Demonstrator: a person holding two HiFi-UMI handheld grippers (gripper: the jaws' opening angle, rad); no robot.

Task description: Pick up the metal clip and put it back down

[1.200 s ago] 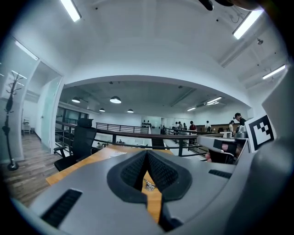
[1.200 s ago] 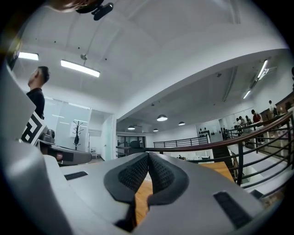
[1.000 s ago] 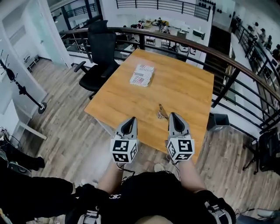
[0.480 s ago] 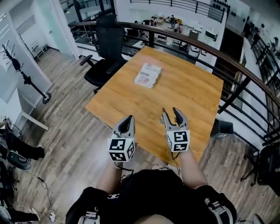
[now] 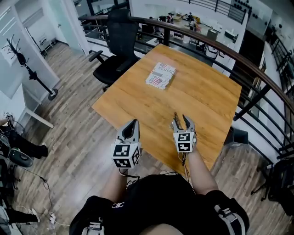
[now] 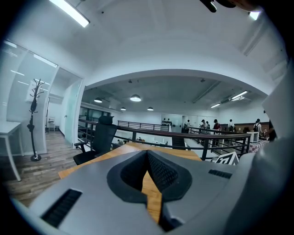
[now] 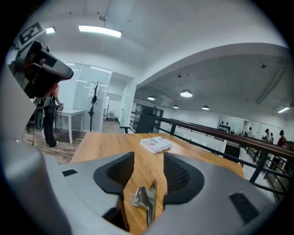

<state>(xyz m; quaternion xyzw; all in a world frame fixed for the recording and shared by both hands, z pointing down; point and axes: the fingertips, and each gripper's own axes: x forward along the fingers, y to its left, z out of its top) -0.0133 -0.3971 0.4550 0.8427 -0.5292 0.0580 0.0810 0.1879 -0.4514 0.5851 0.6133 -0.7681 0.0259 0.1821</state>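
Since the right tool has just been opening, its jaws stand spread, the metal clip lying between them on the bench, long axis along the jaws. Left tool is pressed together and farther off.

We see a square wooden worktop in the middle of the frame, standing on a floor of grey-brown wooden planks. Near its upper left edge stands a black office chair. A dark curved railing with a brown handrail runs behind the worktop, from the top to the right side. Beyond it, at the top, a lower level with desks is visible. In the upper left are glass partitions and a black coat stand. A small dark bin sits on the floor beside the worktop's right corner. In the left gripper view the ceiling is white, with a long tube light and round lamps.
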